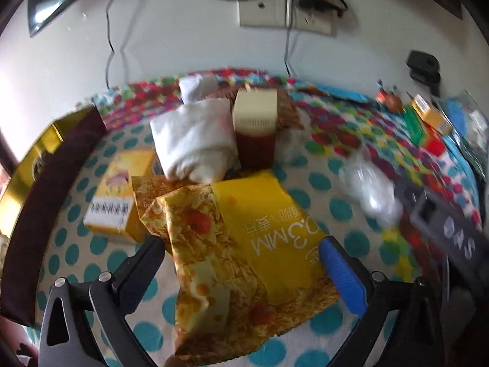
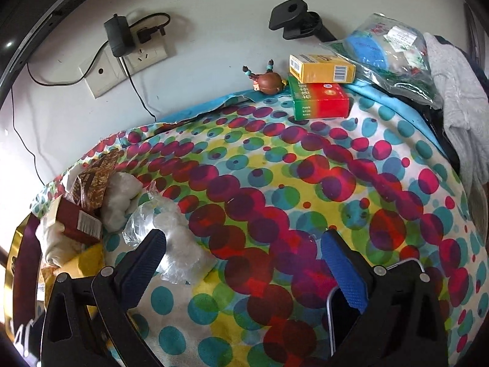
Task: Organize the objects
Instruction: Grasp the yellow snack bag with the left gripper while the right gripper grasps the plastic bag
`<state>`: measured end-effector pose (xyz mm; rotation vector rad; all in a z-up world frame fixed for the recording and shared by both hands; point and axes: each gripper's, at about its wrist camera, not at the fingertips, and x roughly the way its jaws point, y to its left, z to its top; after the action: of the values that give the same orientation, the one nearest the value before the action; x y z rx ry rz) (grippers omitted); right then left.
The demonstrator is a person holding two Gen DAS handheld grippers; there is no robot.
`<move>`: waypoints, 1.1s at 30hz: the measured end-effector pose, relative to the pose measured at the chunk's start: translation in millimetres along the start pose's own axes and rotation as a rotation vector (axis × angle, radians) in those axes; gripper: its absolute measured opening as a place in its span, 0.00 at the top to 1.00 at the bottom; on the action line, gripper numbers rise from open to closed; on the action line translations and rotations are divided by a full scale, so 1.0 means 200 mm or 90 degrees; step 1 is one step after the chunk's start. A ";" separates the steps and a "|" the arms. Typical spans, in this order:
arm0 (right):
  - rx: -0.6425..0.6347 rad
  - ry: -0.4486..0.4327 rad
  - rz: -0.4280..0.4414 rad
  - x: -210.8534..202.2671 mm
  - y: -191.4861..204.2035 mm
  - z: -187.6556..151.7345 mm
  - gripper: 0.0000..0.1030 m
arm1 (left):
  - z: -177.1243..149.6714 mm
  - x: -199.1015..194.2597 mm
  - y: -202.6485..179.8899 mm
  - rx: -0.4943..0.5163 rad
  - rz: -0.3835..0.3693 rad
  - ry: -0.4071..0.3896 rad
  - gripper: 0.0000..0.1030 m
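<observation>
Left wrist view: showing one yellow snack bag (image 1: 269,232) between the spread left gripper (image 1: 241,255), untouched. Right wrist view: adding two stacked boxes (image 2: 319,90) at the spotted cloth's (image 2: 275,183) far edge, right gripper (image 2: 243,249) gaping empty.

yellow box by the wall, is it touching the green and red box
Touching. The right wrist view shows the yellow box stacked directly on the green and red box, with no gap between them.

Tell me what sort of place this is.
Probably a room in a home: a dotted cloth covers the surface against a white wall with a socket plate, and snack packets and medicine boxes lie about.
</observation>
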<state>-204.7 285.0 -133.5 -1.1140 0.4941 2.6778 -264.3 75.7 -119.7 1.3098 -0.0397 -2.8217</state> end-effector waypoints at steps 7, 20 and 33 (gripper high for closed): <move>-0.013 0.011 0.012 0.02 0.01 0.00 0.01 | 0.03 0.05 0.04 -0.039 -0.041 -0.012 0.12; -0.034 0.036 0.035 0.05 0.04 0.00 0.01 | -0.04 -0.26 0.24 -0.039 -0.069 -0.092 0.88; -0.237 0.096 0.039 0.18 0.35 -0.04 0.02 | -0.21 -0.52 0.41 -0.046 -0.073 -0.114 0.90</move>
<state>-246.6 219.2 -148.1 -1.4262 0.0476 2.8264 -164.0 -3.0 -65.5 1.0760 0.1357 -2.9964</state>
